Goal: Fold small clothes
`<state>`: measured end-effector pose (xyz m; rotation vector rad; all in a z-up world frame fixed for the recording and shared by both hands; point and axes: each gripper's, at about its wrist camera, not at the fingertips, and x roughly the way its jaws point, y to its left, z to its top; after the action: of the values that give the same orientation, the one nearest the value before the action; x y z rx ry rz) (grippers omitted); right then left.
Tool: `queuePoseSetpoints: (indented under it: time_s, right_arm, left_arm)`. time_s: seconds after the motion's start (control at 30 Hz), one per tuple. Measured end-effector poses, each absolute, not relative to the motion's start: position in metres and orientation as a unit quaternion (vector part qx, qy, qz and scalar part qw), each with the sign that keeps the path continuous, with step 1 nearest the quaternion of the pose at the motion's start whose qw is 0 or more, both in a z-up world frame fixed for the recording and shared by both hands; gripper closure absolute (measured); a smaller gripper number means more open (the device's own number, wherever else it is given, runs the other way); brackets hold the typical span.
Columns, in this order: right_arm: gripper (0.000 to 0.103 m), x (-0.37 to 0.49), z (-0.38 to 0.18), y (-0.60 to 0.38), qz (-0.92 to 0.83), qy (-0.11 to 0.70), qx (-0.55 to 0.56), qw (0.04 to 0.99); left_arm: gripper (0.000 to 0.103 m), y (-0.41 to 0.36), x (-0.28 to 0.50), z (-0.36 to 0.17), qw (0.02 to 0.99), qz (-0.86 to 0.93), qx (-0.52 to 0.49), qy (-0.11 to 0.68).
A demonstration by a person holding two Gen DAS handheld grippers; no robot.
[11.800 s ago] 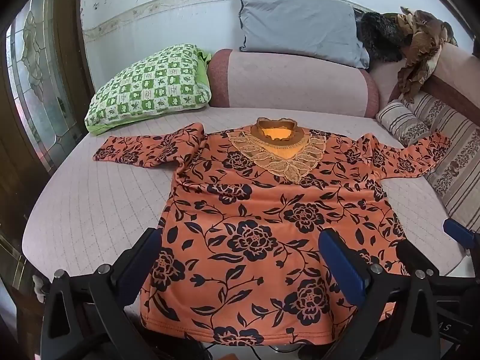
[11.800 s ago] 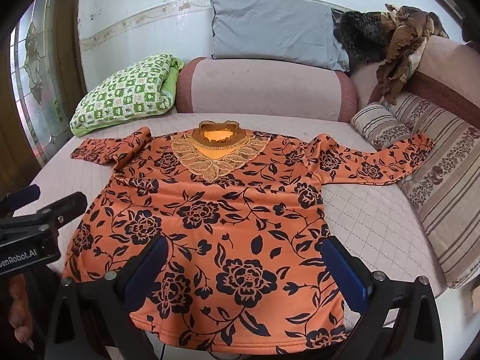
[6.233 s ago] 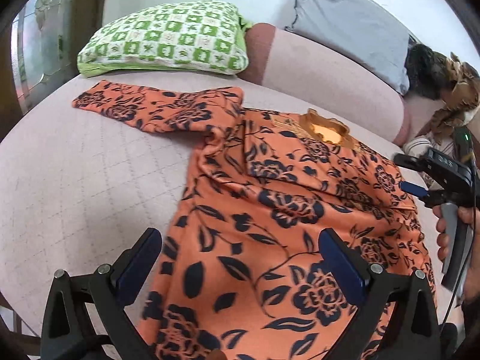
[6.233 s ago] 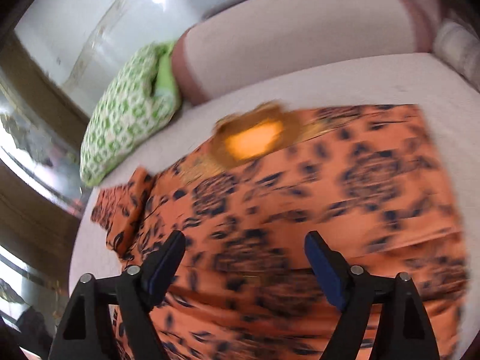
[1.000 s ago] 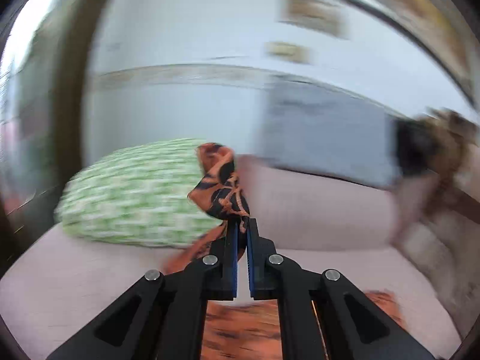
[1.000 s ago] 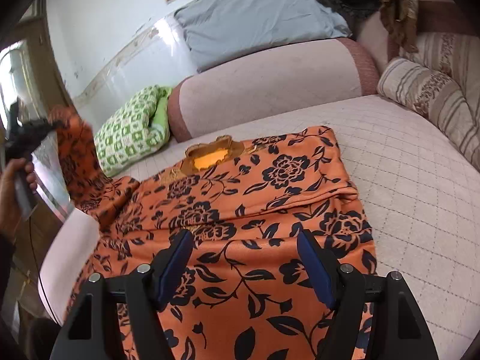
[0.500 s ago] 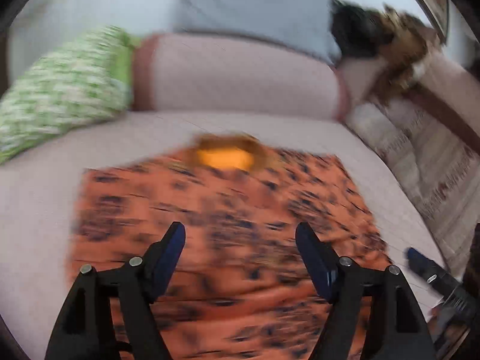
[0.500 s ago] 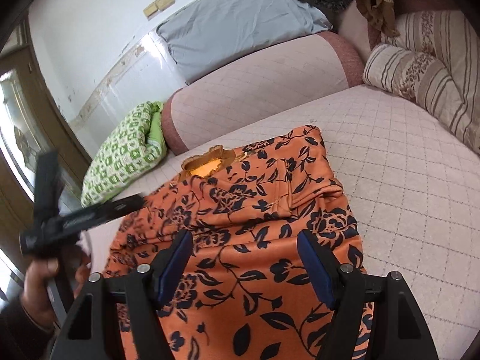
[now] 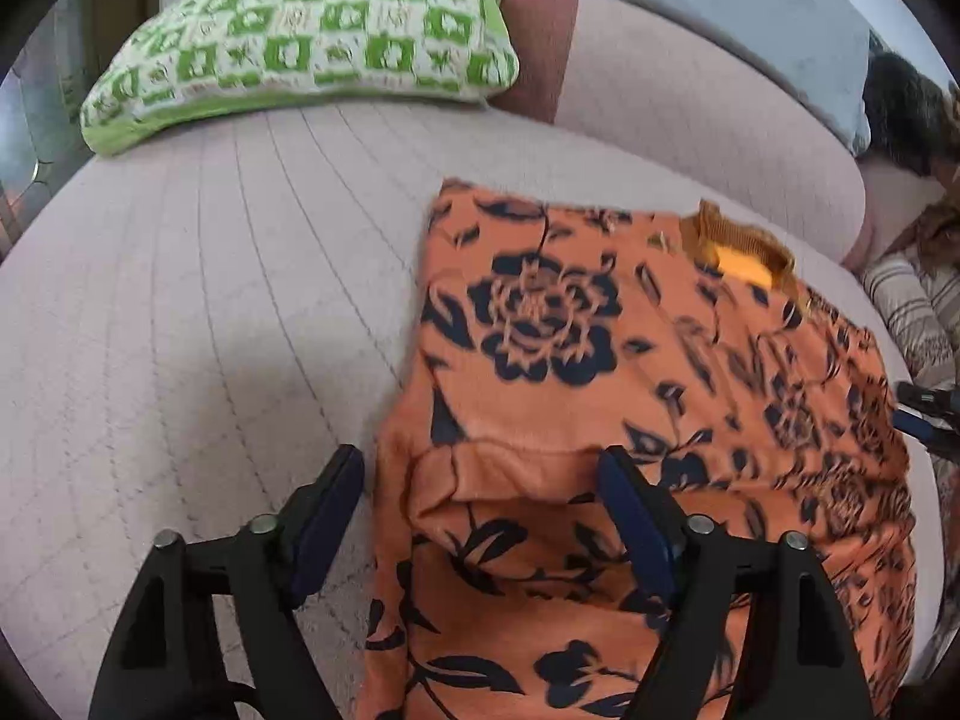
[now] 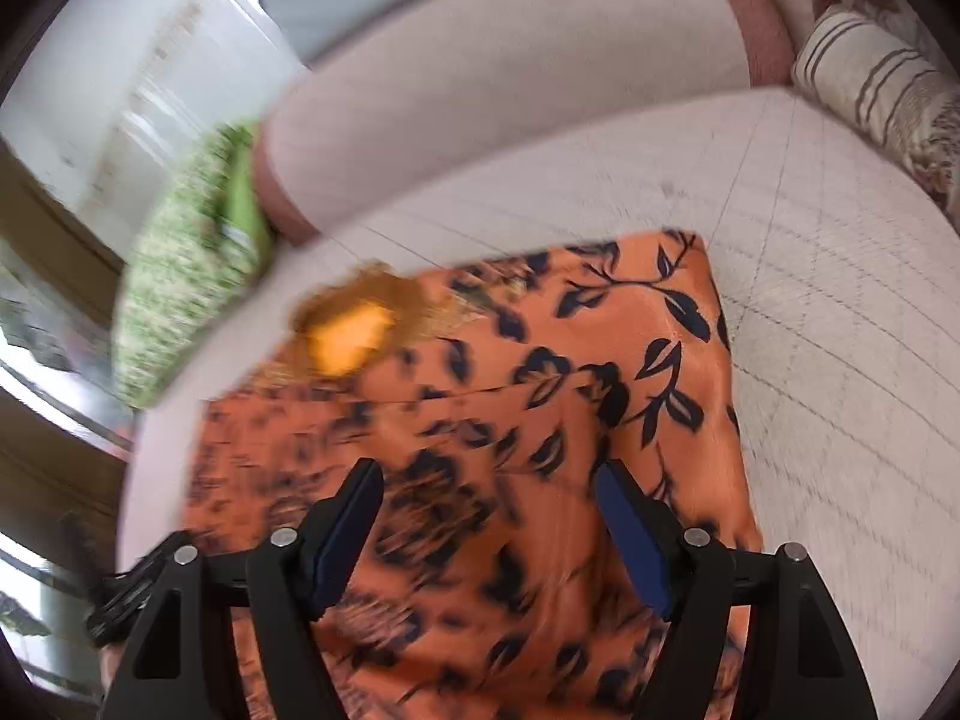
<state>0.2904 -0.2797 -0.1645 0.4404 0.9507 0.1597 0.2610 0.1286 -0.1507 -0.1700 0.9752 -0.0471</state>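
Observation:
An orange blouse with black flowers (image 9: 600, 372) lies on the pink quilted bed (image 9: 180, 312), both sleeves folded in over the body, its brown collar (image 9: 741, 246) at the far end. My left gripper (image 9: 480, 516) is open and empty, low over the blouse's left edge near a folded sleeve cuff. My right gripper (image 10: 486, 516) is open and empty above the blouse (image 10: 540, 420) near its right side; this view is blurred. The right gripper's tip also shows at the right edge of the left wrist view (image 9: 924, 414).
A green checked pillow (image 9: 300, 42) lies at the bed's far left. A pink bolster (image 9: 690, 120) and a grey pillow (image 9: 750, 6) line the back. Striped cushions (image 10: 882, 90) stand at the right. The left gripper's body shows at lower left (image 10: 132, 594).
The left gripper let go of the left sleeve, which now lies folded over the blouse. Both grippers have dropped closer to the blouse, the left one toward its left edge.

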Motion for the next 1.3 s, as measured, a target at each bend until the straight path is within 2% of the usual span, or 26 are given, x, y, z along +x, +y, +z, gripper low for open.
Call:
queuePoseSetpoints:
  time_s: [0.03,0.07,0.1,0.13,0.27,0.4,0.47,0.53,0.6,0.63,0.7,0.87,0.93,0.97,1.03,1.07,1.1,1.13,1.23,1.3]
  right_arm:
    - [0.06,0.3,-0.176,-0.277,0.068,0.475,0.204,0.853]
    - [0.093,0.305,-0.183,-0.276,0.063,0.487,0.198,0.848]
    - [0.094,0.306,-0.187,-0.271,0.054,0.494,0.176,0.85]
    - [0.095,0.305,-0.185,-0.264,0.056,0.492,0.156,0.855]
    - [0.095,0.294,-0.148,-0.238,0.049,0.453,0.078,0.887]
    - [0.095,0.269,-0.085,-0.224,0.014,0.346,0.012,0.938]
    - [0.09,0.276,-0.102,-0.225,-0.01,0.361,-0.007,0.933]
    - [0.088,0.298,-0.15,-0.237,-0.013,0.426,0.0,0.905]
    - [0.08,0.305,-0.189,-0.254,-0.02,0.475,0.039,0.879]
    - [0.075,0.299,-0.186,-0.26,-0.019,0.455,0.063,0.888]
    - [0.041,0.286,-0.173,-0.265,-0.032,0.43,0.075,0.899]
    - [0.037,0.243,-0.119,-0.266,0.017,0.35,0.128,0.928]
    - [0.03,0.236,-0.114,-0.259,0.083,0.345,0.172,0.919]
    - [0.029,0.236,-0.121,-0.257,0.125,0.354,0.201,0.905]
    - [0.028,0.246,-0.145,-0.26,0.15,0.389,0.238,0.877]
    - [0.029,0.259,-0.171,-0.259,0.144,0.433,0.252,0.853]
    - [0.043,0.265,-0.19,-0.263,0.127,0.463,0.261,0.837]
    - [0.044,0.264,-0.199,-0.271,0.113,0.462,0.283,0.833]
    - [0.036,0.258,-0.165,-0.267,0.114,0.42,0.26,0.862]
    - [0.033,0.267,-0.148,-0.257,0.133,0.404,0.238,0.873]
  left_arm:
    - [0.048,0.126,0.253,-0.149,0.882,-0.018,-0.074,0.466]
    - [0.057,0.127,0.252,-0.147,0.884,-0.016,-0.065,0.462]
    - [0.07,0.13,0.251,-0.147,0.884,-0.019,-0.064,0.462]
    - [0.075,0.134,0.251,-0.148,0.885,-0.016,-0.066,0.461]
    - [0.078,0.144,0.249,-0.153,0.882,-0.026,-0.096,0.461]
    - [0.078,0.139,0.247,-0.153,0.886,-0.022,-0.081,0.457]
    - [0.077,0.137,0.25,-0.154,0.886,-0.02,-0.08,0.456]
    - [0.076,0.137,0.249,-0.155,0.888,-0.02,-0.08,0.453]
    - [0.076,0.138,0.248,-0.155,0.889,-0.023,-0.082,0.449]
    - [0.076,0.138,0.247,-0.155,0.889,-0.024,-0.086,0.449]
    - [0.076,0.14,0.244,-0.149,0.888,-0.025,-0.097,0.449]
    - [0.073,0.128,0.221,-0.107,0.931,-0.057,-0.076,0.353]
    - [0.055,0.12,0.22,-0.104,0.934,-0.07,-0.07,0.344]
    - [0.052,0.117,0.223,-0.108,0.931,-0.067,-0.067,0.353]
    - [0.051,0.113,0.236,-0.13,0.911,-0.041,-0.049,0.408]
    - [0.051,0.112,0.245,-0.15,0.887,-0.022,-0.028,0.461]
    - [0.051,0.113,0.244,-0.153,0.888,-0.019,-0.023,0.46]
    - [0.051,0.114,0.24,-0.147,0.894,-0.014,-0.022,0.447]
    - [0.051,0.116,0.226,-0.124,0.919,-0.011,-0.017,0.394]
    - [0.051,0.117,0.23,-0.126,0.915,-0.011,-0.022,0.402]
